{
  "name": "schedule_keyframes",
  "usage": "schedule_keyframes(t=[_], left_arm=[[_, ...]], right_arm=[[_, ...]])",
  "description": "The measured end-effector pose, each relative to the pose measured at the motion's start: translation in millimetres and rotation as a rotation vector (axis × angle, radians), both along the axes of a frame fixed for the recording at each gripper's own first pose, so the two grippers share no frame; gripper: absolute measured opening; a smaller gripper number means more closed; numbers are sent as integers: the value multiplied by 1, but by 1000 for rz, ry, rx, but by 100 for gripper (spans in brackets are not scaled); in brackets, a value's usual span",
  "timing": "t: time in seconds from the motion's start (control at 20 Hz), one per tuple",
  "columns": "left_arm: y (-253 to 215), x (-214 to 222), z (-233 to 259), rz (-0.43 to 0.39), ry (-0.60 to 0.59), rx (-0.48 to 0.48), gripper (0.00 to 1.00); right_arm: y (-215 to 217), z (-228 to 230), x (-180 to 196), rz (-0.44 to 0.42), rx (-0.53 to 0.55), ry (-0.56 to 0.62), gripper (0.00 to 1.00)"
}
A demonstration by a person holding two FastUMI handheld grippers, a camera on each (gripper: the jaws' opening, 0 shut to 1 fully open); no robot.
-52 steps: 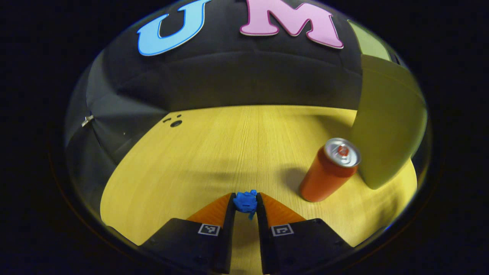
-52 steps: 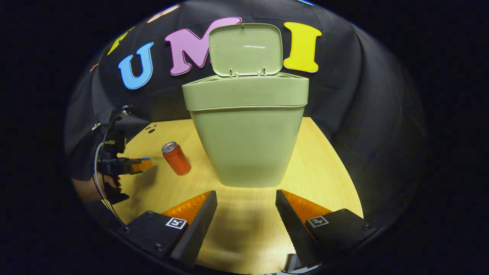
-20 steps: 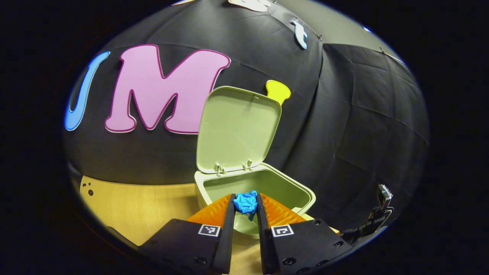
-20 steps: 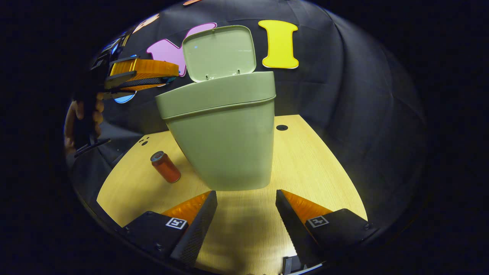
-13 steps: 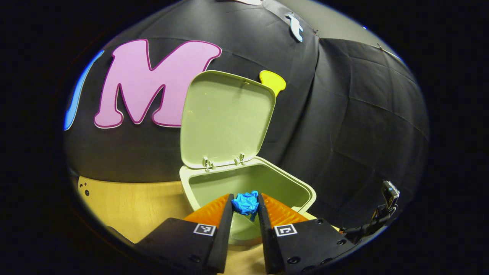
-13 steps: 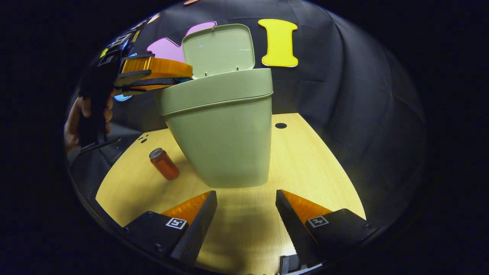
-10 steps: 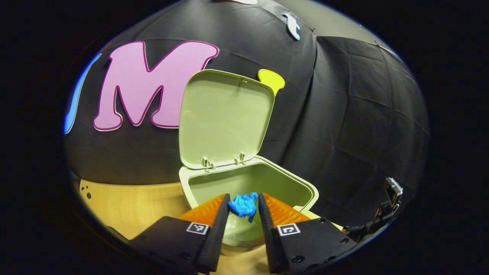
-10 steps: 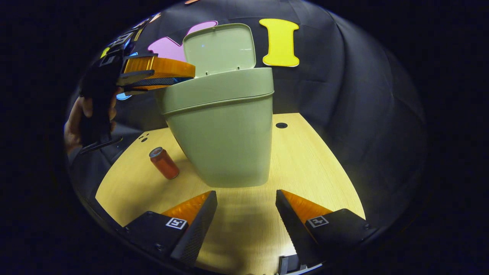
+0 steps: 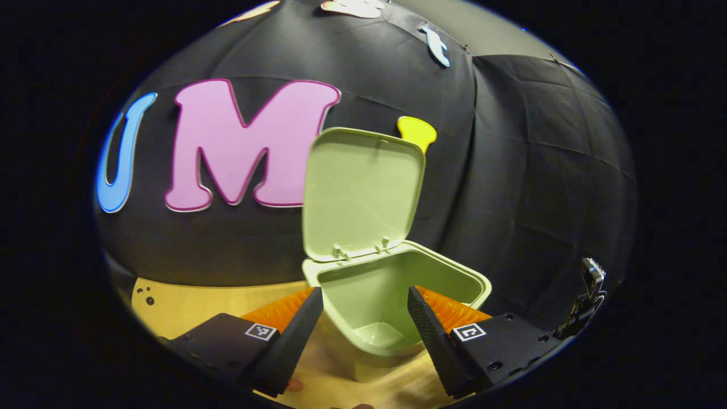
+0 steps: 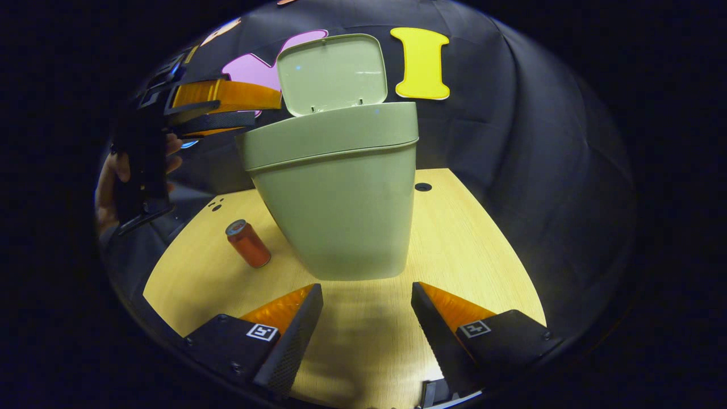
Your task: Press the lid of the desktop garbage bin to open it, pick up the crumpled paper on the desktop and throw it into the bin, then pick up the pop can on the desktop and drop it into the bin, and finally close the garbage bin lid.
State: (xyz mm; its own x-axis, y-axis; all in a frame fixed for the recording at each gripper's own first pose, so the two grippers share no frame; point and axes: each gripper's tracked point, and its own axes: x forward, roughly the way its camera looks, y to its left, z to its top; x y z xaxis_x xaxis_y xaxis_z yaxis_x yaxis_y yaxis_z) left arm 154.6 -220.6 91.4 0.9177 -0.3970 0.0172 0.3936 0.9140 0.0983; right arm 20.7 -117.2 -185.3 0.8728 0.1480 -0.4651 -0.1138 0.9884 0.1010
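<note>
The pale green bin (image 9: 397, 284) stands with its lid (image 9: 363, 193) swung up, and its inside wall and floor show below my left gripper (image 9: 364, 307). That gripper hangs open over the bin's near rim with nothing between its fingers. In the right gripper view the bin (image 10: 335, 199) rises in the middle of the table, lid (image 10: 332, 74) upright. The left gripper (image 10: 267, 109), held by a hand (image 10: 108, 182), hovers at the rim's left side. The orange pop can (image 10: 248, 244) stands upright left of the bin. My right gripper (image 10: 366, 307) is open, low over the table before the bin.
The wooden table (image 10: 466, 244) has a round cable hole (image 10: 422, 187) behind the bin on the right and small holes (image 10: 216, 205) at the far left. Black cloth walls close in behind and beside it. The table (image 9: 187, 301) shows left of the bin.
My left gripper has opened over the bin and the blue crumpled paper has left its fingers. The gripper has drawn back slightly. The right gripper has hardly moved.
</note>
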Motion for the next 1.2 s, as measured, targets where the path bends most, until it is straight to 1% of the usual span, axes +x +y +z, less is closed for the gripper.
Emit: schedule_keyframes(t=[0.15, 0.25, 0.35, 0.45, 0.55, 0.75, 0.95, 1.1, 1.2], left_arm=[[59, -14, -4, 111, 5, -31, 97], [101, -27, -18, 185, 17, -34, 96], [138, -38, -34, 248, 33, -31, 97], [175, -55, -48, 302, 48, -21, 97], [205, -71, -62, 337, 68, -16, 97], [255, -97, -94, 383, 134, -67, 97], [300, -122, -118, 434, 172, -98, 97], [327, -135, -134, 472, 199, -104, 96], [341, -140, -139, 491, 208, -113, 96]], right_arm=[[7, 5, 2, 18, -18, 7, 99], [14, 9, 5, 33, -33, 3, 99], [26, 11, 7, 50, -49, 3, 99], [45, 9, 3, 84, -77, 2, 99], [67, 10, -5, 112, -98, -7, 99], [128, 4, -2, 171, -109, -28, 99], [198, -2, 20, 248, -89, -52, 99], [236, -14, 34, 317, -125, -56, 99], [255, -23, 44, 345, -138, -36, 99]])
